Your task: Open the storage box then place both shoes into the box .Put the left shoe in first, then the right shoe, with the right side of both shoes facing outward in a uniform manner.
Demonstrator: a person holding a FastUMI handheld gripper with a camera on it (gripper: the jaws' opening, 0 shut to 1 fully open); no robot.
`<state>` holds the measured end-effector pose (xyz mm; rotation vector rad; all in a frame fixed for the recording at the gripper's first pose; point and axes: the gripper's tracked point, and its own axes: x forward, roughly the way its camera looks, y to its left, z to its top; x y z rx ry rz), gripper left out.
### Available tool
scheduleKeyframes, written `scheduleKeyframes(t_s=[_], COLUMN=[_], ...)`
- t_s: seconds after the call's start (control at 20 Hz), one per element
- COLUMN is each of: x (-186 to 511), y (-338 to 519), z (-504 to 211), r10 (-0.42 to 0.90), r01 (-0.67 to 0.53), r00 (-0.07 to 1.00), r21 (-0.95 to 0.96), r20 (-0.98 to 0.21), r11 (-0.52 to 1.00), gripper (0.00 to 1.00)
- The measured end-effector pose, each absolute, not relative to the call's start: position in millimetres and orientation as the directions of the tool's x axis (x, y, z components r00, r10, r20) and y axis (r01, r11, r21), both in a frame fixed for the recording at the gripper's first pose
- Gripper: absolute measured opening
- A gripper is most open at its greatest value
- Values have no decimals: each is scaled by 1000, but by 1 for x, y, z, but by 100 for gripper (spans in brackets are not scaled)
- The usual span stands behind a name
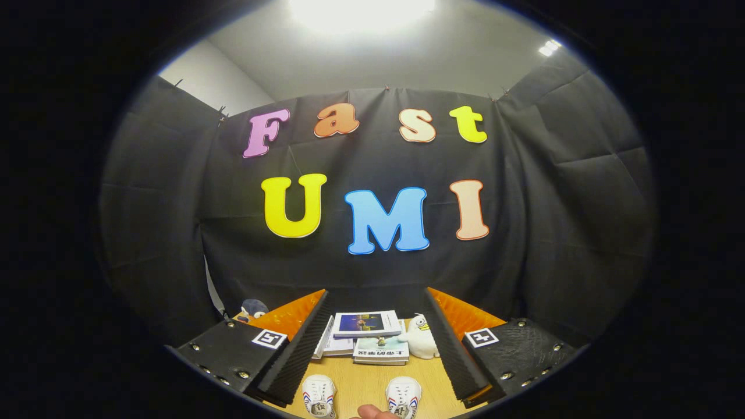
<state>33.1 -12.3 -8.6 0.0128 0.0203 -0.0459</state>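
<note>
My gripper is open, its two black ribbed fingers spread wide with orange backs. Below and between them, on the wooden table, stand two small white shoes with red and blue stripes, toes pointing away from me: one shoe near the left finger, the other shoe near the right finger. A fingertip of a person's hand shows between the shoes at the near edge. Nothing is held between the fingers.
Beyond the shoes lies a stack of books in the middle of the table. A white plush duck sits to the right of the books, a dark plush toy behind the left finger. Black cloth walls close the booth.
</note>
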Motion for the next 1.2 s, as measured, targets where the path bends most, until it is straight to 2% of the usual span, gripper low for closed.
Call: scheduleKeyframes(t_s=[0.3, 0.65, 0.85, 1.2], x=[48, 85, 99, 98], y=[-2, 51, 108, 177], z=[-28, -89, -131, -192], r10=[-17, 227, 425, 610], r01=[18, -198, -330, -418], r00=[998, 950, 851, 672], r21=[18, 148, 316, 464], r20=[-57, -213, -308, -420], r11=[1000, 969, 889, 781], gripper=[96, 98, 98, 98])
